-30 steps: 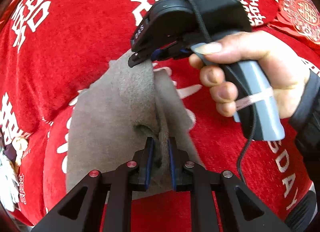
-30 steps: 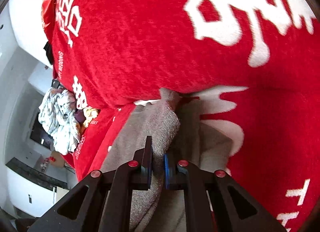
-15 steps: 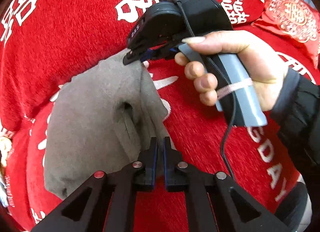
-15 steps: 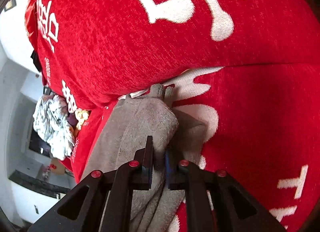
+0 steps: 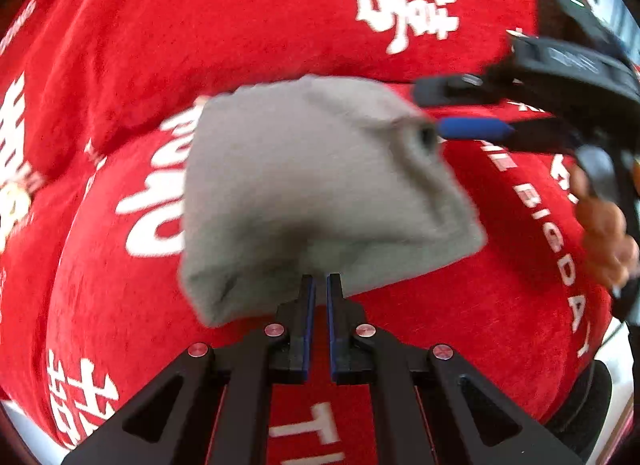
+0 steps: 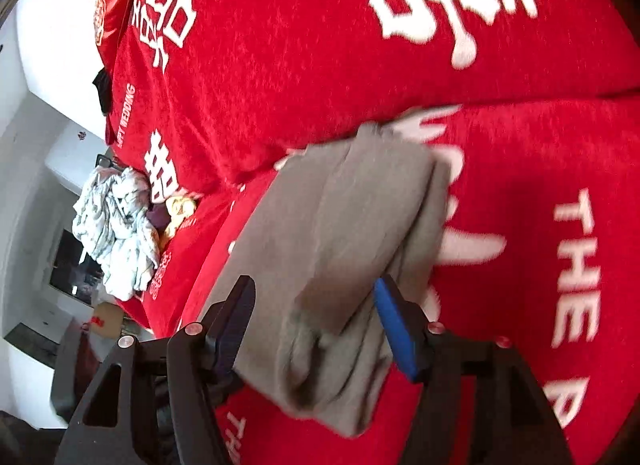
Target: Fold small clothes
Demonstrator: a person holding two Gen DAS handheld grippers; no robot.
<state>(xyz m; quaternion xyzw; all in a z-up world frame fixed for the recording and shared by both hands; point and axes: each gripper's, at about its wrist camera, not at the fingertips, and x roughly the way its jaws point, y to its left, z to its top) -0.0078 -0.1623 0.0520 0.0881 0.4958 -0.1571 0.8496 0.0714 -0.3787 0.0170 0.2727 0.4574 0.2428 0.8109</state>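
Grey and soft, the small cloth point(image 5: 320, 193) lies in a folded bundle on the red blanket point(image 5: 240, 25), near the middle of the seat, just in front of the puffy back cushion.

From its own camera, the left claw point(image 5: 321, 285) is shut, with only a thin slit between its pads. Its tips sit at the near edge of the cloth, but I cannot tell if they pinch any of it.

The right claw point(image 6: 316, 297) is wide open. Its two fingers stand on either side of the cloth's right end and do not squeeze it.

I think the step now is letting go after a fold. To do it well, pull the open claw straight back so the fingers do not snag the fabric and undo the fold. Then pat the bundle flat, because the soft blanket can let it roll. A pile of other clothes point(image 6: 116, 233) waits far to the left.
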